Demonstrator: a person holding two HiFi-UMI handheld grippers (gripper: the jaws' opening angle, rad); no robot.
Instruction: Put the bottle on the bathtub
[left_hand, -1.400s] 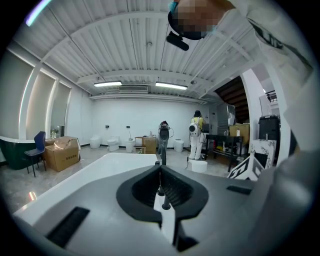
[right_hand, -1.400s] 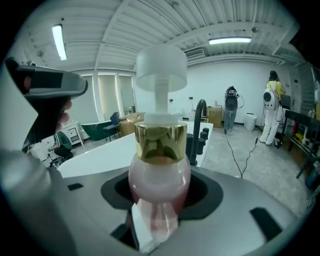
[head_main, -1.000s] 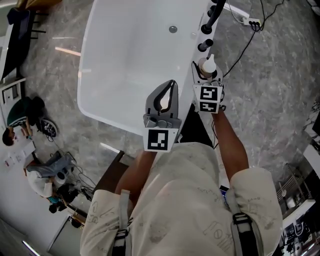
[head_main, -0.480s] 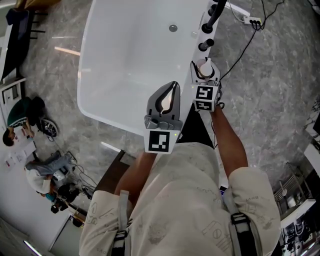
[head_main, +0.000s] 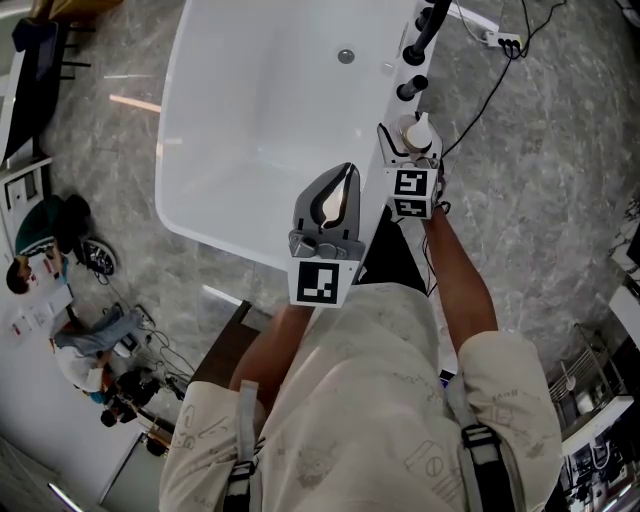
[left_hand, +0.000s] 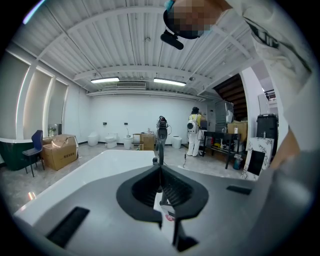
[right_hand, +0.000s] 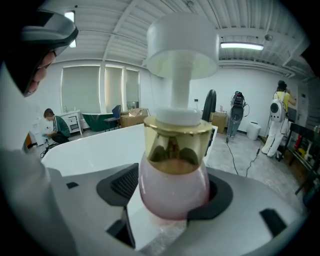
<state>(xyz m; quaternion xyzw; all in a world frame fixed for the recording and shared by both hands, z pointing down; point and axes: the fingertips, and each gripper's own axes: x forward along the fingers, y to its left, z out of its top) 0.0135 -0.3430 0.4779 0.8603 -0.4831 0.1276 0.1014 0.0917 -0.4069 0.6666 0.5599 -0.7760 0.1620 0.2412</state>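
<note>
The bottle (head_main: 416, 131), pink glass with a gold collar and a white pump top, stands upright on the right rim of the white bathtub (head_main: 250, 110). My right gripper (head_main: 411, 152) is around the bottle (right_hand: 174, 180). Its jaws have just been opening, and a gap shows between the left pad (right_hand: 125, 184) and the glass, so nothing is gripped. My left gripper (head_main: 343, 175) hovers over the tub's near edge with its jaws shut and empty. In the left gripper view the left gripper (left_hand: 160, 172) points along the bathtub (left_hand: 107, 162).
A black faucet (head_main: 427, 28) and a black knob (head_main: 411, 91) stand on the rim just beyond the bottle. A drain (head_main: 346, 58) sits in the tub floor. A cable and power strip (head_main: 500, 43) lie on the marble floor at right. A person (head_main: 35, 235) sits far left.
The right gripper's jaws stand wider around the bottle than before, and the bottle stays upright on the rim. The left gripper has not moved.
</note>
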